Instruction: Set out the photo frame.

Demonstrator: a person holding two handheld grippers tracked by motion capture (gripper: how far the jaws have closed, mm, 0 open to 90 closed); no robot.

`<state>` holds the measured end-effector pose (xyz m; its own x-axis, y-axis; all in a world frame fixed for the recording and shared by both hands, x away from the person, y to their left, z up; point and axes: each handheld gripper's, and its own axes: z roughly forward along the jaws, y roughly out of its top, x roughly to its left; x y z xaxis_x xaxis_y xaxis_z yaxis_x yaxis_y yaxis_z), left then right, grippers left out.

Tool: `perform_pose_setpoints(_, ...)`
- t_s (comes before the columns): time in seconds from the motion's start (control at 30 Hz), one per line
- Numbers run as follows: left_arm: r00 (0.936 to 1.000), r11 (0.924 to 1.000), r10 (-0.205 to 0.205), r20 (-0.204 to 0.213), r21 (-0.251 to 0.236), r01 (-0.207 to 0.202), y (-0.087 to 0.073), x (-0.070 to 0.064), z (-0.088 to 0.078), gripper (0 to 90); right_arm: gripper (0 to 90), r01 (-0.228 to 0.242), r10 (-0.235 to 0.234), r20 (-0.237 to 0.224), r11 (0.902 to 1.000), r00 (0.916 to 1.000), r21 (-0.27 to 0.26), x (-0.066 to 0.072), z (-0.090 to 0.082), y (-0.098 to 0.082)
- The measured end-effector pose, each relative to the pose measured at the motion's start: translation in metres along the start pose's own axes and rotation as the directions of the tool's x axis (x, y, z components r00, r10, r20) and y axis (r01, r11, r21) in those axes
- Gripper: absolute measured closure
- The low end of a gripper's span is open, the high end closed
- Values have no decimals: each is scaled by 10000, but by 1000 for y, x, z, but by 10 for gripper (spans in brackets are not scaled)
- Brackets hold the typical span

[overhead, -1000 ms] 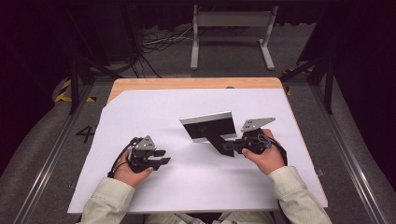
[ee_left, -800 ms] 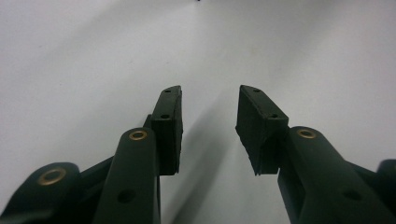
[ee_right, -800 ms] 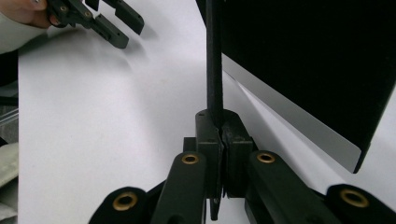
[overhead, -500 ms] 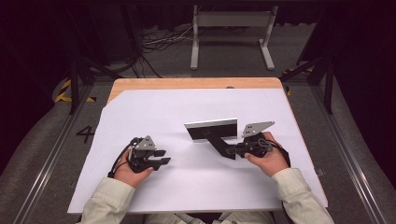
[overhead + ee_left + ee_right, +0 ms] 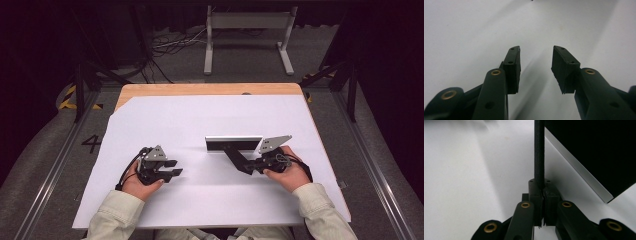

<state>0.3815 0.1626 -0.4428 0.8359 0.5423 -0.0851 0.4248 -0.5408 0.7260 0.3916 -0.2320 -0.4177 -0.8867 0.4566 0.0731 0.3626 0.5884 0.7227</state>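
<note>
The right gripper (image 5: 248, 166) is clamped on the thin black stand flap (image 5: 539, 152) of a picture frame (image 5: 234, 144) at frame centre, tilting it upright. The left gripper (image 5: 171, 168), lower left, has just been opening, empty. Next: seat the frame on the white sheet (image 5: 200, 115), then release.

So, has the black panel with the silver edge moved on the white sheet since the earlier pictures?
Yes. The black panel, clamped at its flap by the right gripper, has swung from slanted to parallel with the wooden table edge and shifted slightly right.
</note>
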Motion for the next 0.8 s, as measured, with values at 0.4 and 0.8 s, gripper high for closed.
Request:
perform_pose_setpoints(0.4, 10000, 10000, 56, -81, 0, -56, 0, 0, 0, 591, 845, -217, 218, 38, 9997, 9998, -91, -1, 0, -2)
perform_pose_setpoints(0.8, 10000, 9996, 50, -11, -279, -50, 5, 0, 2, 576, 730, -171, 183, 315, 9991, 9993, -390, -1, -12, -4)
